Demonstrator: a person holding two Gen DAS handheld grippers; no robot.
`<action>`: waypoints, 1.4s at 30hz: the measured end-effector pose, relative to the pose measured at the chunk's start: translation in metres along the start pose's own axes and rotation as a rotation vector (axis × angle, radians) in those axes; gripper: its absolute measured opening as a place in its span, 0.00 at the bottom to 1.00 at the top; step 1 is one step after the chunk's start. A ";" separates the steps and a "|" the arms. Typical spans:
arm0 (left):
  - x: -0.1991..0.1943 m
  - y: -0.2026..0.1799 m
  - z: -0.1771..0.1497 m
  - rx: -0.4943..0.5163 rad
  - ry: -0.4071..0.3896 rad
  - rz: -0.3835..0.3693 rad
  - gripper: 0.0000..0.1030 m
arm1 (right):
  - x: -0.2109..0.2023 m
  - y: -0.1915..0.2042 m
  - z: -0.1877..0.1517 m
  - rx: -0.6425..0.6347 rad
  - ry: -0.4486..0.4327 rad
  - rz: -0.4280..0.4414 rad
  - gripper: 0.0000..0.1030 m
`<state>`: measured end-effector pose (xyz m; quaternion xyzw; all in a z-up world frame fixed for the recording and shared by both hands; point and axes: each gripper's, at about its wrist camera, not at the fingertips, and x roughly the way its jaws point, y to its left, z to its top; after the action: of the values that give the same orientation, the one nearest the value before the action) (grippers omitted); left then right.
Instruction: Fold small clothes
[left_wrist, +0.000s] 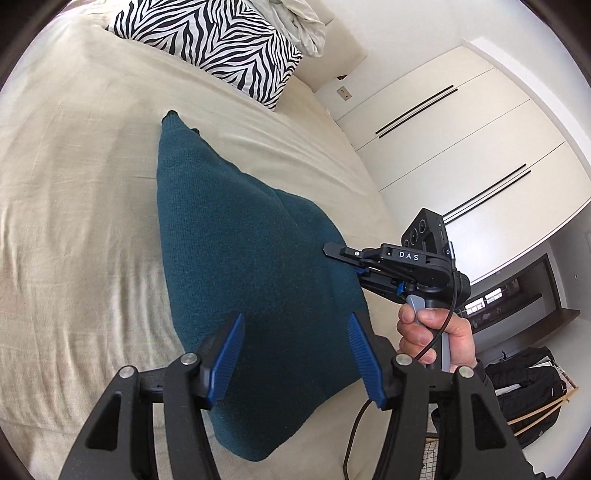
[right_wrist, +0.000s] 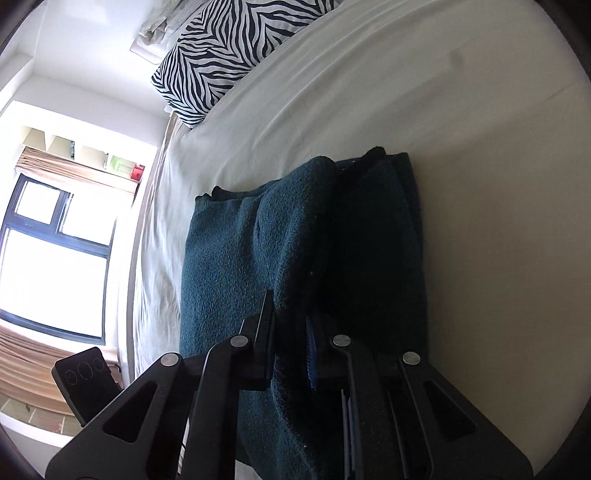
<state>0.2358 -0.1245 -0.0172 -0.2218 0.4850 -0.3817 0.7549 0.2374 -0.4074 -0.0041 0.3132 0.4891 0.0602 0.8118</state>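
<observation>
Sweater (left_wrist: 236, 258) on bed (left_wrist: 74, 221), pillow (left_wrist: 214, 44) behind it, wardrobe (left_wrist: 461, 147) right of bed
</observation>
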 end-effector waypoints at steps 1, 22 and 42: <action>0.001 -0.002 0.000 0.007 0.002 0.000 0.58 | -0.004 -0.005 0.001 0.006 -0.006 -0.005 0.11; 0.054 -0.039 0.047 0.180 -0.016 0.127 0.58 | -0.028 -0.051 -0.011 0.074 -0.065 -0.012 0.18; 0.100 -0.002 0.065 0.238 0.032 0.252 0.39 | 0.013 -0.023 0.025 0.076 -0.074 0.082 0.16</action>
<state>0.3174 -0.2075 -0.0443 -0.0621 0.4723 -0.3426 0.8098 0.2601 -0.4324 -0.0187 0.3658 0.4472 0.0632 0.8137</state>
